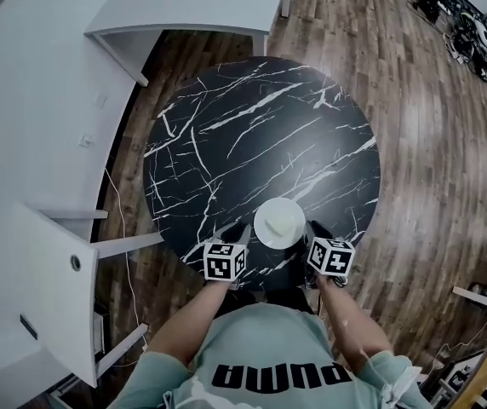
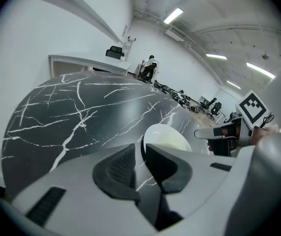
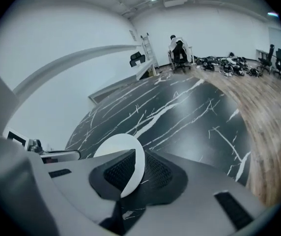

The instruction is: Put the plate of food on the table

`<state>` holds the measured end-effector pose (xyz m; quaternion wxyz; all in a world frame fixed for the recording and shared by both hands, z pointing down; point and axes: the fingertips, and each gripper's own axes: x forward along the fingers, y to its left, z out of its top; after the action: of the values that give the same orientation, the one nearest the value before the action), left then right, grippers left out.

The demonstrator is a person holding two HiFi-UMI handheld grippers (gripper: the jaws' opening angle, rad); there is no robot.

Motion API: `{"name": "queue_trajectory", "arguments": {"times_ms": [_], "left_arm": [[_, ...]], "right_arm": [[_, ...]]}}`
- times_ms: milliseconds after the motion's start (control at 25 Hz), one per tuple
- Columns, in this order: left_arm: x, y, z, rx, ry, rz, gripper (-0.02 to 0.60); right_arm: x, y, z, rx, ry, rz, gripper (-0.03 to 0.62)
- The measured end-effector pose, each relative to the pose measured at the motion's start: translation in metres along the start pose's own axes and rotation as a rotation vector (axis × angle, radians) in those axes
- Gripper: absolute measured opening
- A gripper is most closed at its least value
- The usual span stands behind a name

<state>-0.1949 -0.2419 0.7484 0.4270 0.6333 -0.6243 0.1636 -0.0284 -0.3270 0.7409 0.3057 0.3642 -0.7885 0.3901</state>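
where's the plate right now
In the head view the plate is at the near edge of the black table, clamped between the left hand-held gripper and right hand-held gripper.

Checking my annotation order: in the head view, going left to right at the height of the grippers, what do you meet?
white cabinet → left claw → white plate → right claw → wooden floor

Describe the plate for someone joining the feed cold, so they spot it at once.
Find the round black marble table with white veins, filling the middle of the head view. At its near edge, just before the person, is a small white round plate. It is the only white disc against the dark top, pinched at its rim by the left claw and the right claw.
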Motion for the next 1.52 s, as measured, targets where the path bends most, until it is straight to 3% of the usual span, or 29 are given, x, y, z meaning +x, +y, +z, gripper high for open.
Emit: {"name": "queue_trajectory", "arguments": {"times_ms": [120, 240, 440, 720, 1040, 1240, 1520], "left_arm": [[-0.022, -0.004, 0.009, 0.026, -0.055, -0.006, 0.008], [-0.042, -0.019, 0.013, 0.046, -0.094, -0.038, 0.008], [-0.090, -0.052, 0.027, 0.099, -0.195, -0.109, 0.007], [-0.167, -0.083, 0.036, 0.187, -0.332, -0.173, 0.008], [-0.231, -0.108, 0.023, 0.282, -0.420, -0.261, 0.006], [-0.265, -0.113, 0.019, 0.291, -0.464, -0.300, 0.006], [-0.299, -0.114, 0.013, 0.304, -0.516, -0.317, 0.006]], "right_arm": [[-0.021, 0.019, 0.014, -0.051, -0.078, 0.025, 0.058], [-0.044, 0.044, 0.020, -0.107, -0.134, 0.040, 0.011], [-0.088, 0.086, 0.018, -0.176, -0.213, 0.063, 0.009], [-0.147, 0.131, 0.004, -0.185, -0.330, 0.071, 0.009], [-0.194, 0.169, -0.028, -0.230, -0.381, 0.035, 0.009], [-0.220, 0.189, -0.040, -0.206, -0.430, 0.025, 0.009], [-0.245, 0.212, -0.049, -0.261, -0.467, 0.008, 0.009]]}}
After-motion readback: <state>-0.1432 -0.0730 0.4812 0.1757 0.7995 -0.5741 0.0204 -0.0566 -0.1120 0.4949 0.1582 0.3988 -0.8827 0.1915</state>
